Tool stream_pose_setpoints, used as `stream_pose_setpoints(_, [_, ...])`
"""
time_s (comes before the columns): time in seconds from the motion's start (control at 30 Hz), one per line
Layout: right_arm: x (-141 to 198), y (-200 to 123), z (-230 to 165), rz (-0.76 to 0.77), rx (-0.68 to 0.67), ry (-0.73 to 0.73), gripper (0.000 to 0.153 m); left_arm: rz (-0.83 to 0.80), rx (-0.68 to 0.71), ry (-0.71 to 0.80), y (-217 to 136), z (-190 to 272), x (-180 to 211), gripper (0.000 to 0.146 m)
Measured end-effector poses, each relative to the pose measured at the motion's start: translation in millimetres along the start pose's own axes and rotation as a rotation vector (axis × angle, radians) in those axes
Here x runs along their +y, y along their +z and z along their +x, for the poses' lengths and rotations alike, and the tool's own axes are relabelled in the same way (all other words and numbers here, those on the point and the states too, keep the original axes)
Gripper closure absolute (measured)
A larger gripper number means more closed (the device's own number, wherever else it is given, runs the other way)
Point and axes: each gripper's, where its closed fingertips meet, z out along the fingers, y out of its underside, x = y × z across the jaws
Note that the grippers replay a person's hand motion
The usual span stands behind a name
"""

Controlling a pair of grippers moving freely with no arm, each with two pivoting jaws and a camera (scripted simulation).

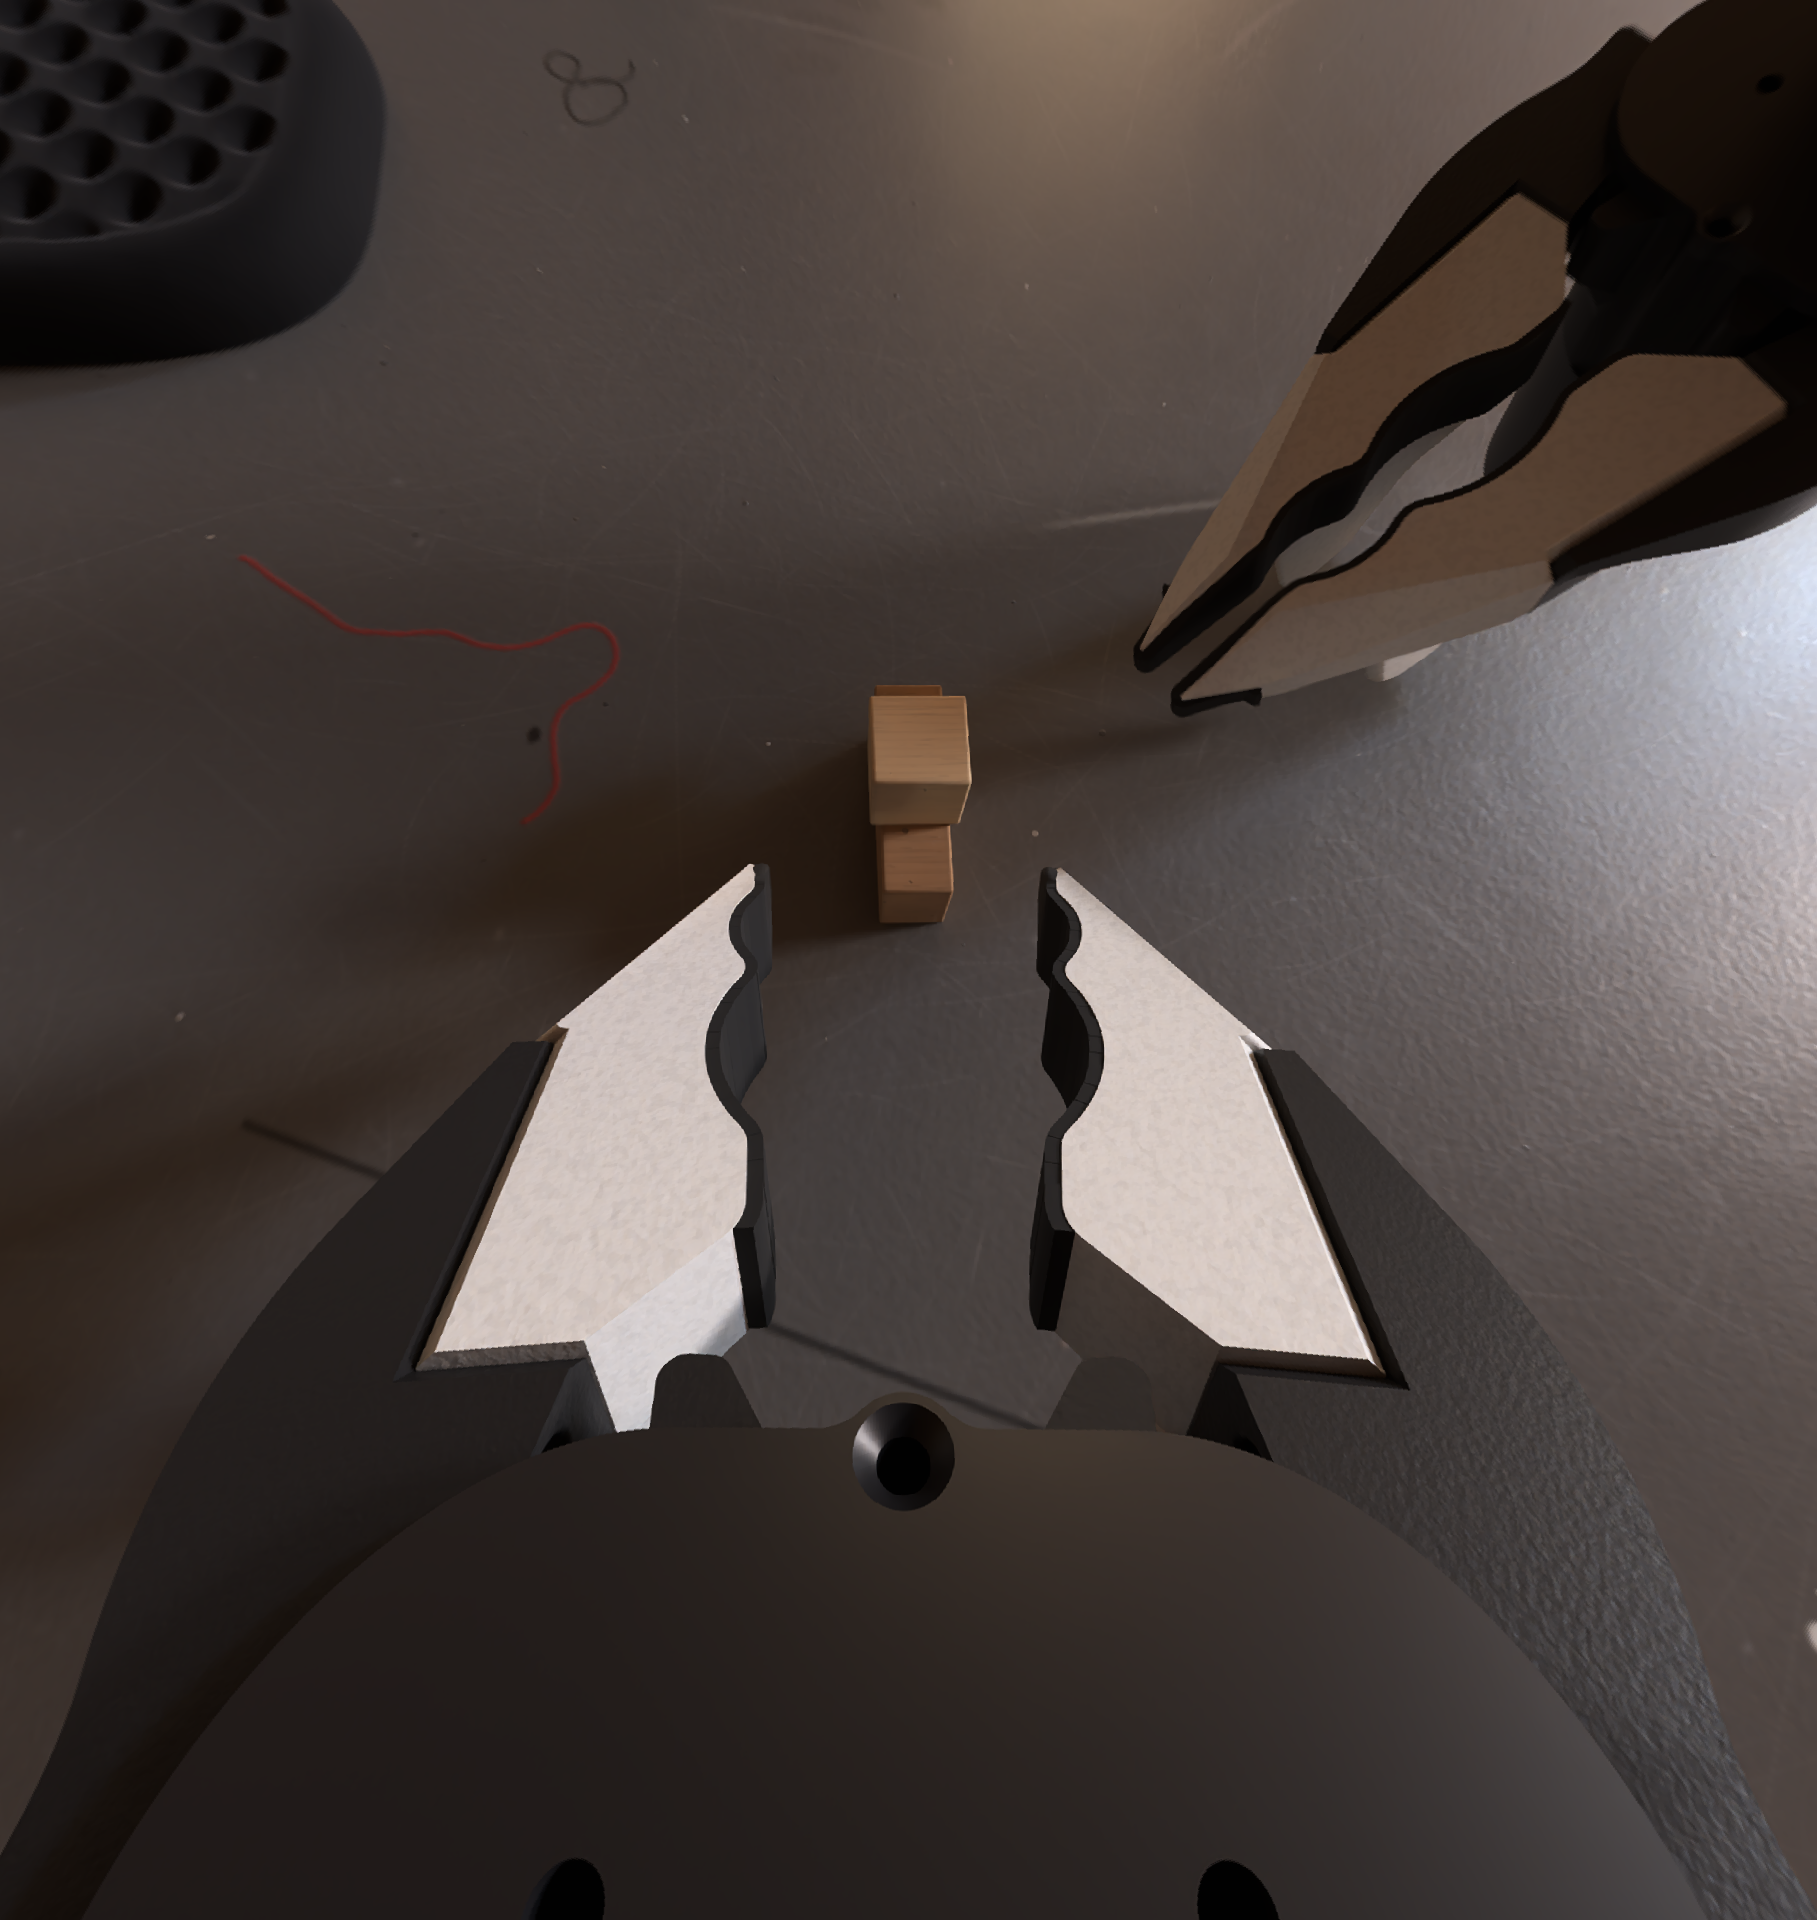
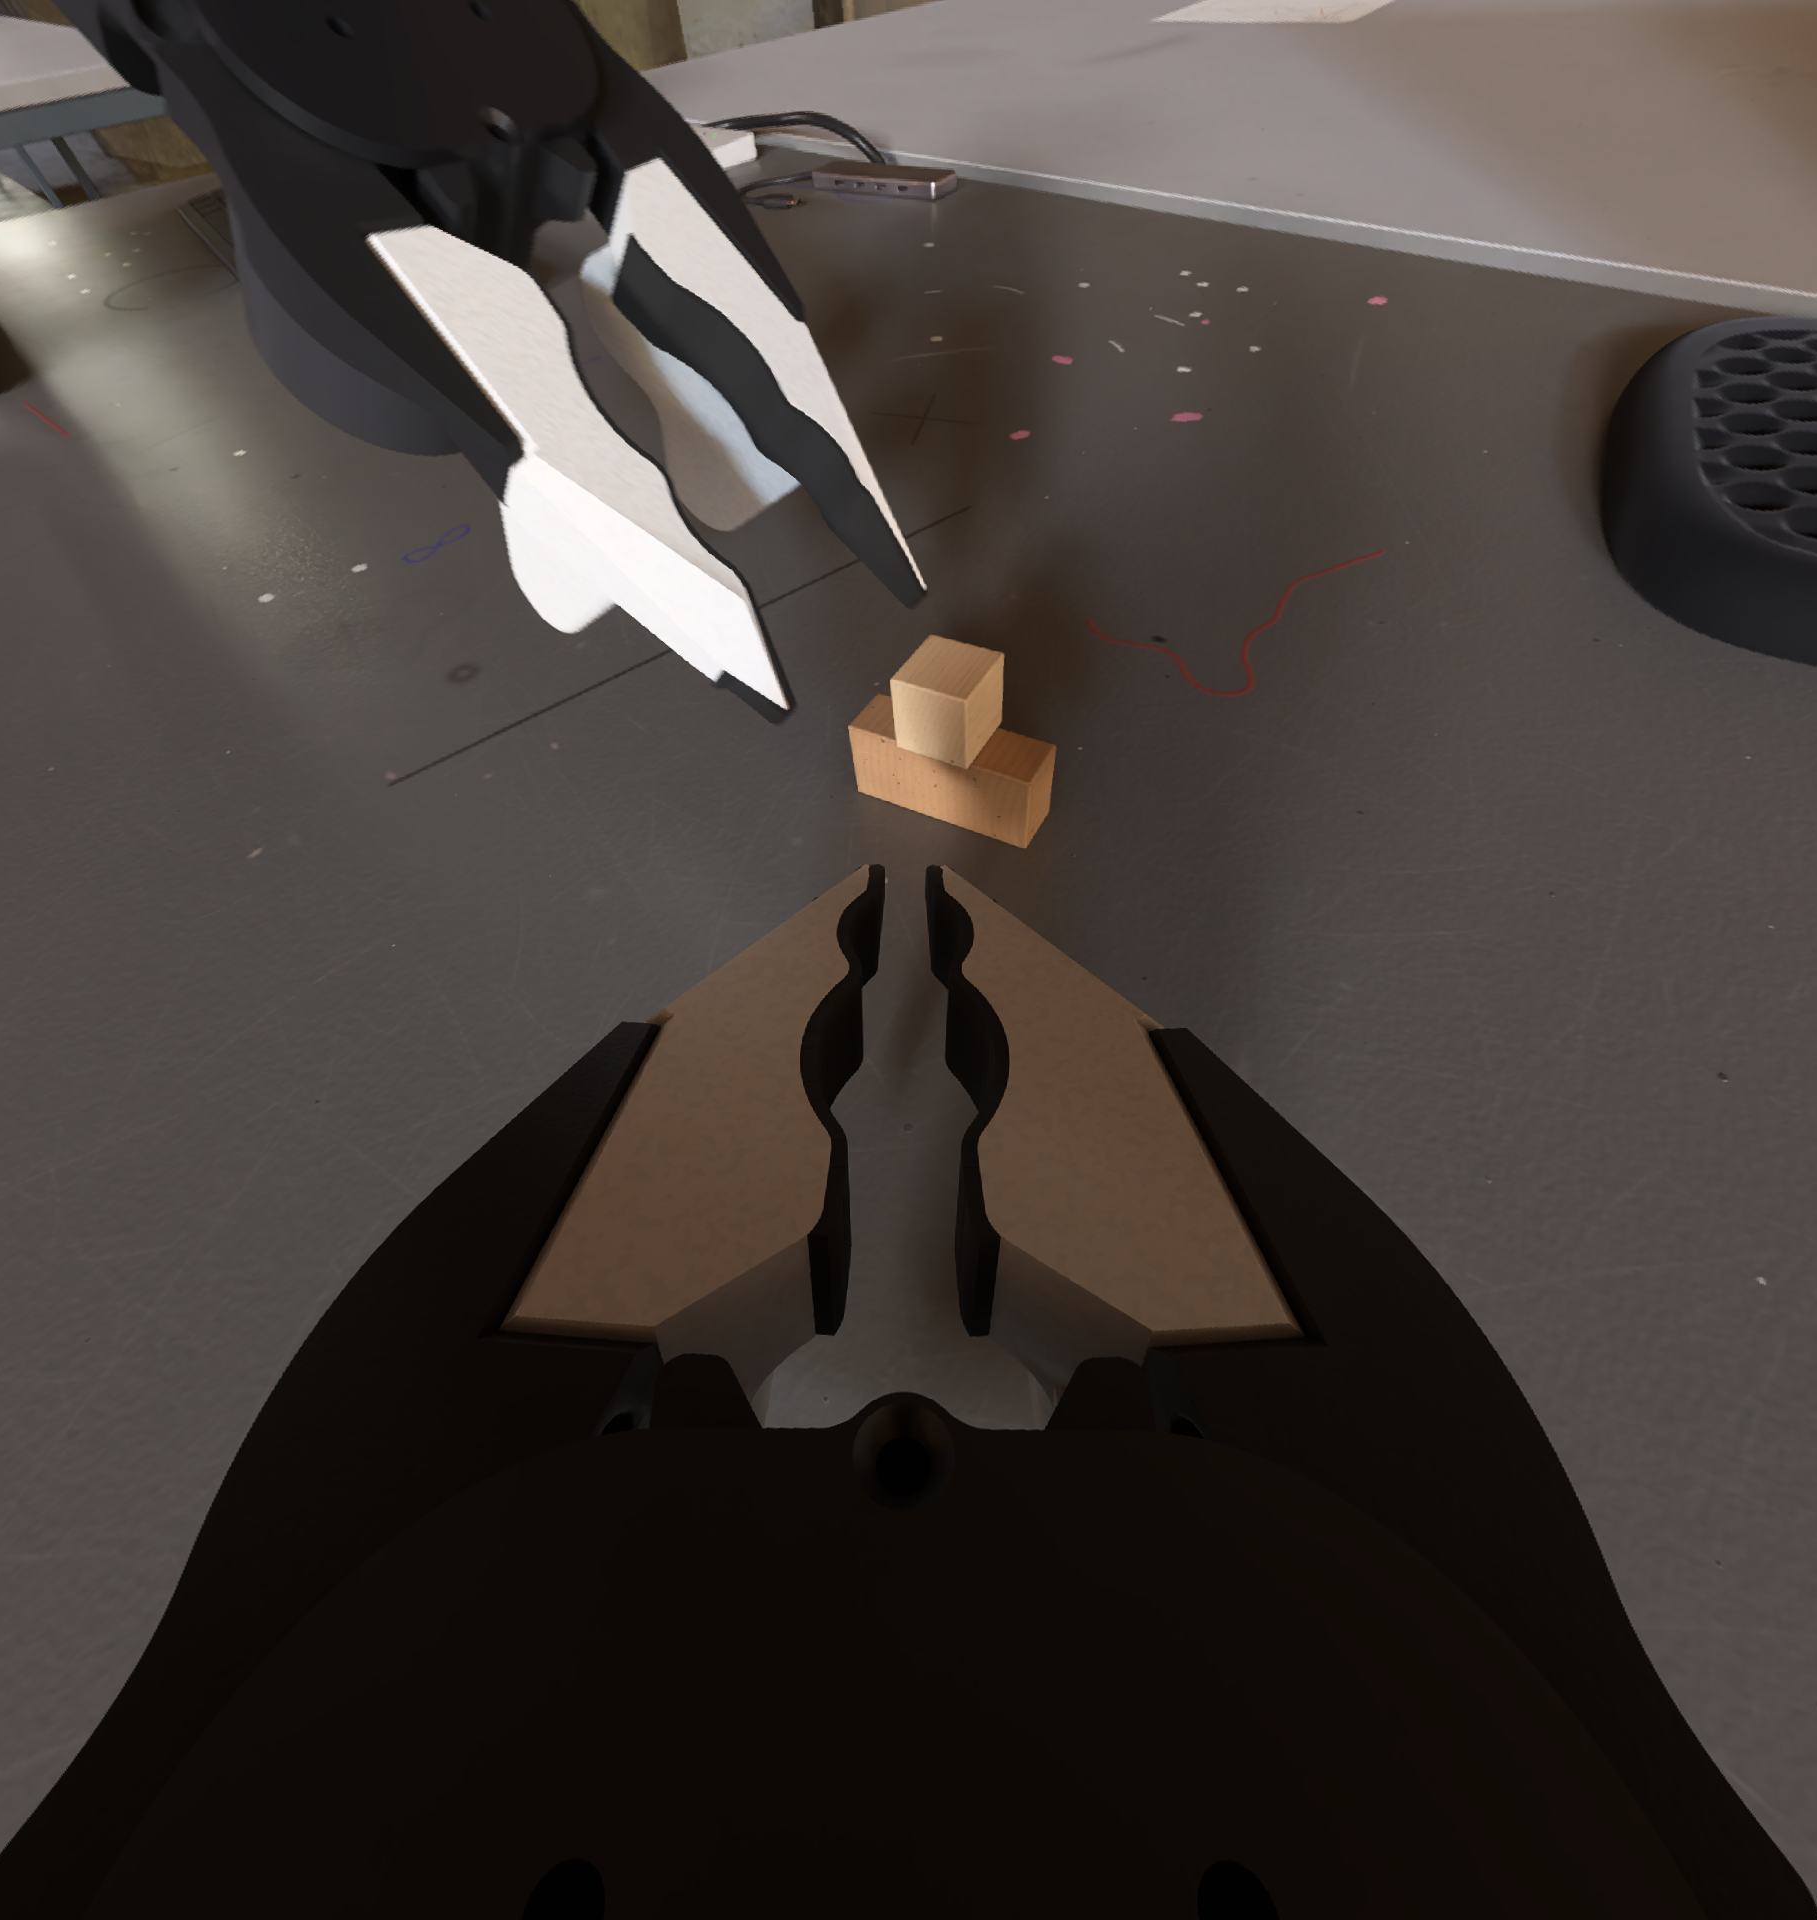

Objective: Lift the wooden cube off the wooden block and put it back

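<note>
Wooden cube (image 2: 945,699) sits on the middle of the wooden block (image 2: 954,777) on the grey table (image 1: 1403,1039); the block's long axis runs straight away from the left claw (image 1: 904,883), whose jaws gape wide and empty just short of it. The right claw (image 2: 904,878) stands farther off to the side, nearly closed on nothing; the left looks nearer and better placed to lift.
</note>
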Motion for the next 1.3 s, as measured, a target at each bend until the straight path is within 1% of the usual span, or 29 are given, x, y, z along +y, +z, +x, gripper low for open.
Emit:
stream_pose_setpoints(0.07, [0.7, 2.6, -1.3, -0.001, 0.0, 0.006, 0.145, -0.023, 0.019, 0.018, 10.0, 0.1, 1.4, 0.097])
stream_pose_setpoints(0.1, [1.4, 3.2, -1.0, -0.003, 0.003, 0.015, 0.145, -0.026, 0.034, 0.03, 14.6, 1.0, 1.9, 0.102])
stream_pose_setpoints(0.17, [3.9, 3.5, 2.5, -0.016, 0.019, 0.042, 0.145, -0.014, 0.039, 0.046, 19.9, 2.1, -0.1, 0.116])
stream_pose_setpoints(0.2, [4.7, 2.9, 4.7, -0.017, 0.03, 0.059, 0.145, -0.011, 0.033, 0.045, 21.4, 2.3, -1.4, 0.119])
stream_pose_setpoints(0.27, [6.4, 0.7, 8.0, -0.016, 0.041, 0.1, 0.145, 0.002, 0.012, 0.019, 24.2, 2.4, -4.8, 0.121])
stream_pose_setpoints(0.37, [6.2, -5.0, 12.4, 0.004, 0.057, 0.14, 0.145, 0.027, 0.027, -0.086, 28.6, 3.5, -12.0, 0.124])
stream_pose_setpoints(0.43, [5.2, -8.3, 16.8, 0.018, 0.077, 0.156, 0.145, 0.045, 0.054, -0.148, 30.8, 4.5, -15.8, 0.125])
stream_pose_setpoints(0.57, [3.3, -11.2, 18.4, 0.059, 0.048, 0.245, 0.145, 0.07, 0.057, -0.196, 32.8, 6.5, -19.2, 0.125])
stream_pose_setpoints(0.7, [8.9, -12.2, 15.8, 0.044, 0.035, 0.29, 0.145, 0.102, 0.048, -0.217, 31.2, 6.9, -19.2, 0.125])
stream_pose_setpoints(0.8, [7.2, -13.0, 13.1, 0.032, 0.038, 0.299, 0.145, 0.119, 0.049, -0.225, 31.0, 7.2, -20.0, 0.125])
stream_pose_setpoints(1.0, [8.3, -8.4, 13.7, 0.001, 0.044, 0.337, 0.145, 0.163, 0.096, -0.295, 29.9, 5.8, -24.5, 0.125])
stream_pose_setpoints(1.13, [6.7, -5.8, 9.6, 0.022, 0.012, 0.395, 0.145, 0.197, 0.105, -0.343, 28.1, 6.1, -26.6, 0.125])
stream_pose_setpoints(1.3, [6.0, -7.4, 10.0, 0.074, -0.01, 0.472, 0.146, 0.226, 0.073, -0.361, 26.4, 8.1, -26.0, 0.125])
